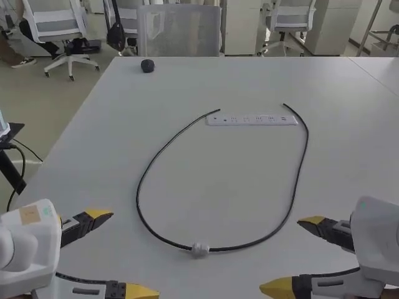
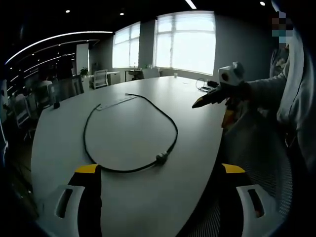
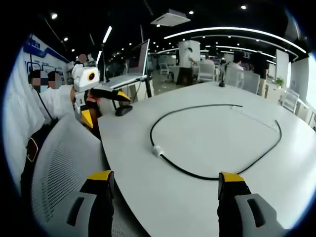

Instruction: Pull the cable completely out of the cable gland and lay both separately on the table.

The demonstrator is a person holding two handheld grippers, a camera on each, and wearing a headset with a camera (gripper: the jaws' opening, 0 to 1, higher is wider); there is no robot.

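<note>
Up close: left gripper (image 1: 128,252) and right gripper (image 1: 287,254), jaws wide open, holding nothing. On worktop (image 1: 237,180): one cable (image 1: 138,187) through one gland (image 1: 199,250), one power strip (image 1: 252,119).

Head view: bright, even light; cable (image 1: 138,193) sharp against the white desk (image 1: 237,180).
Left gripper view: dim, backlit by glaring windows (image 2: 185,42).
Right gripper view: ceiling strip lights (image 3: 106,34); fisheye bending at edges.

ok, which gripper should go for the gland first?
Left, narrowly. Both are open, but in the head view the cable gland lies slightly nearer the left gripper than the right gripper. Right could then take the cable beside it.
</note>
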